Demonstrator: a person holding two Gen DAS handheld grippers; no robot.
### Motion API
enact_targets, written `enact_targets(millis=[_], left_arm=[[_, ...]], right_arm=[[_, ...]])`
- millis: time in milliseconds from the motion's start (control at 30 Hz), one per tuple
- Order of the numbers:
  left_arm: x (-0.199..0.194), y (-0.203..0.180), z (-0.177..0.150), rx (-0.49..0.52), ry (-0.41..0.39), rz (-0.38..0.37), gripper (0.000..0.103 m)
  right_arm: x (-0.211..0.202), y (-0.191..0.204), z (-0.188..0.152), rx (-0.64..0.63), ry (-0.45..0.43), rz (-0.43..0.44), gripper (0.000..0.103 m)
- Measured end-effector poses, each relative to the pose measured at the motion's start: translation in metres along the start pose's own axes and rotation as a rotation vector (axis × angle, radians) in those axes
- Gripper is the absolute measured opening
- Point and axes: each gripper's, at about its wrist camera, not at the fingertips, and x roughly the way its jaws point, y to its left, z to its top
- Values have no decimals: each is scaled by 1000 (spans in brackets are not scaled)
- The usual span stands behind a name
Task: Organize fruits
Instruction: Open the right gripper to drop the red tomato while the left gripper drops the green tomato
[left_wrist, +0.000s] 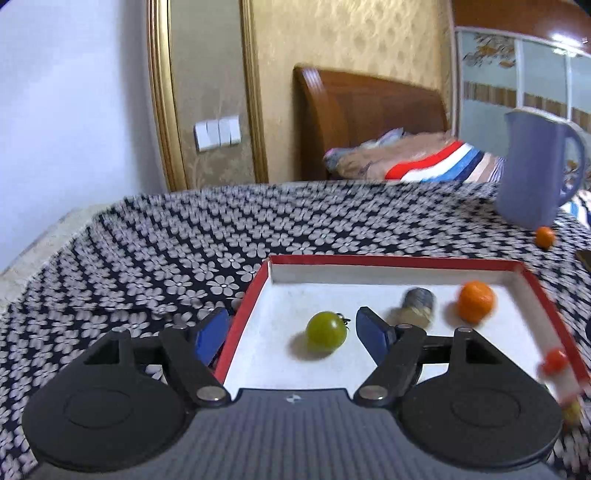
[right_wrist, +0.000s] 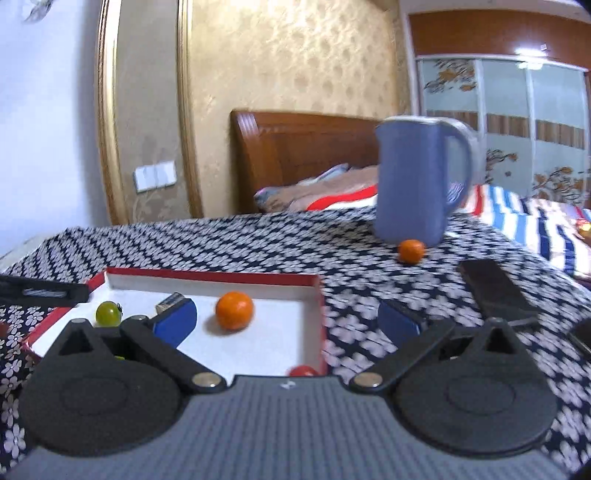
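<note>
A shallow cardboard box with red outer walls and a matte white lining sits on a tablecloth printed with pale flowers on navy. Inside it lie a smooth, glossy green tomato with its dark stem attached and a dimpled orange tangerine, well apart from each other. A second small tangerine rests on the cloth just in front of a tall, smooth blue pitcher with a looped handle. The left gripper hangs with its jaws spread wide and empty, one blue pad outside the box's left wall, the other over the lining beside the tomato. The right gripper is likewise spread and holds nothing, straddling the box's right wall. Only the right wrist view shows a flat black rectangular device on the cloth; only the left shows a blurred metallic cylinder between the fruits.
</note>
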Motion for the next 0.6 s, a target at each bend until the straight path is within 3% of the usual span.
enact_targets(millis=[133,233,400,600], left_arm=[[-41,3,-31,-16,-34,-45,76],[-60,3,-51,-47,-55,-95,76],[-67,-9,-71,-23,-70,-131,76],[-58,-23,-74,-5,-55,-154,76]], right_arm=[[-36,-14,-30,12,-52,-77,103],[-46,-26,-43,20,-41,1,103],[-44,-35,-48,75,-32,14,103],[-36,-30,-57,38,-21,59,103]])
